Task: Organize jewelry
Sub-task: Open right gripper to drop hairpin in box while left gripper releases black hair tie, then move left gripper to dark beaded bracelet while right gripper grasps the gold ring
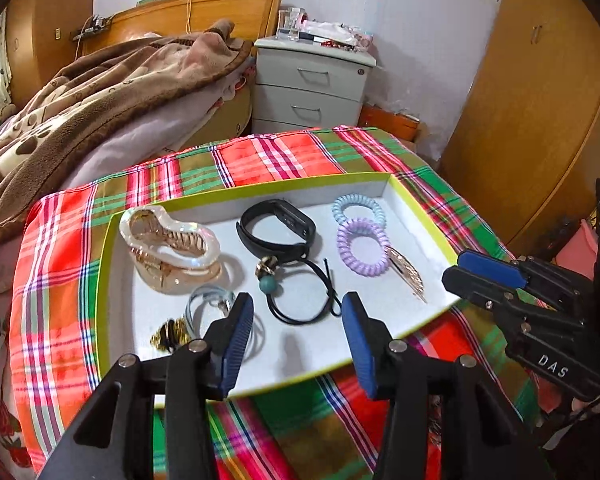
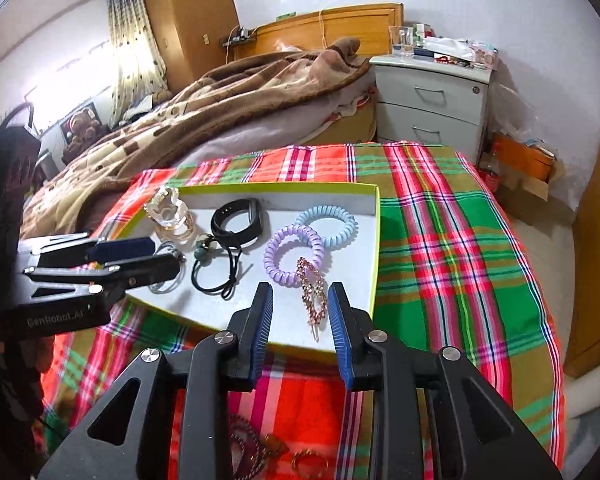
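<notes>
Jewelry lay in the tray (image 2: 374, 240), your left gripper (image 1: 298, 344) and right gripper (image 2: 300, 332) both spread and empty, but the hairpin (image 2: 313, 292) near the rim risked snagging.

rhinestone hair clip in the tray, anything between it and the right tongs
Nothing visible. The pink rhinestone hair clip lies flat at the near edge of the white tray with the yellow-green rim, right ahead of the open right tongs. The purple spiral hair tie touches only its far end.
</notes>
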Action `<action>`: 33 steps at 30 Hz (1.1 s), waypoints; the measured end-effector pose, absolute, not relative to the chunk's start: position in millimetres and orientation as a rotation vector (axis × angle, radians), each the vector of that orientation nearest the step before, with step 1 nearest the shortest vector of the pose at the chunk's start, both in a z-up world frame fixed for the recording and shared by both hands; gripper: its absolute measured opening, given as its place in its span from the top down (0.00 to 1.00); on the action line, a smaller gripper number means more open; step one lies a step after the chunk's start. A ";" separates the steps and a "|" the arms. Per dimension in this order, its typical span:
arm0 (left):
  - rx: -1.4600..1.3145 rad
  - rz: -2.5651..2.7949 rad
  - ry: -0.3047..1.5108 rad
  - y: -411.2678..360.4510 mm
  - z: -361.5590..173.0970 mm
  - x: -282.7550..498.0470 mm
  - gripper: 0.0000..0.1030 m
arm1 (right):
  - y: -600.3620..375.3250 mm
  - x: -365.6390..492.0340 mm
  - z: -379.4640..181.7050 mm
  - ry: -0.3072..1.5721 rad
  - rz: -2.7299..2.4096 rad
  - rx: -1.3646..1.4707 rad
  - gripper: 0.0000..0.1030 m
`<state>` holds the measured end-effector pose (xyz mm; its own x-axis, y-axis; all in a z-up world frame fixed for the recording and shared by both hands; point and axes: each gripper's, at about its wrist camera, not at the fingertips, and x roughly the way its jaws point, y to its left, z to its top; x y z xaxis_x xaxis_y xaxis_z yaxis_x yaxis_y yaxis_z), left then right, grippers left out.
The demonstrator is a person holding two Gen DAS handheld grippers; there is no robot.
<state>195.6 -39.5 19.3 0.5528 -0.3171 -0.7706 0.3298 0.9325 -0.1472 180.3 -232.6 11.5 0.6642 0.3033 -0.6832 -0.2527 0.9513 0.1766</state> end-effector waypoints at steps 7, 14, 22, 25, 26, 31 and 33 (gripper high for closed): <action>-0.012 -0.404 0.896 -38.3 21.2 167.3 0.53 | -245.1 154.7 20.4 0.747 0.297 0.085 0.71; -0.041 -0.423 0.903 -34.2 18.0 142.9 0.53 | -259.2 135.5 4.9 0.793 0.256 0.080 0.71; -0.045 -0.431 0.938 -33.5 5.9 125.4 0.53 | -259.7 120.9 -20.0 0.868 0.263 0.054 0.71; -0.048 -0.433 0.945 -35.1 2.9 120.2 0.53 | -255.7 117.0 -23.3 0.873 0.280 0.032 0.71; -0.046 -0.437 0.946 -35.9 2.4 118.4 0.53 | -254.5 115.7 -23.6 0.872 0.288 0.028 0.71; -0.038 -0.444 0.952 -38.7 1.1 111.4 0.53 | -250.1 111.9 -27.6 0.885 0.310 0.000 0.71; -0.037 -0.448 0.954 -40.2 0.6 109.9 0.53 | -246.4 111.7 -29.2 0.892 0.314 -0.024 0.71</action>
<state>109.9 -40.2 0.6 0.4943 -0.3860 -0.7789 0.3535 0.9078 -0.2256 111.7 -246.4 -29.2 0.5850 0.2593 -0.7684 -0.2795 0.9539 0.1091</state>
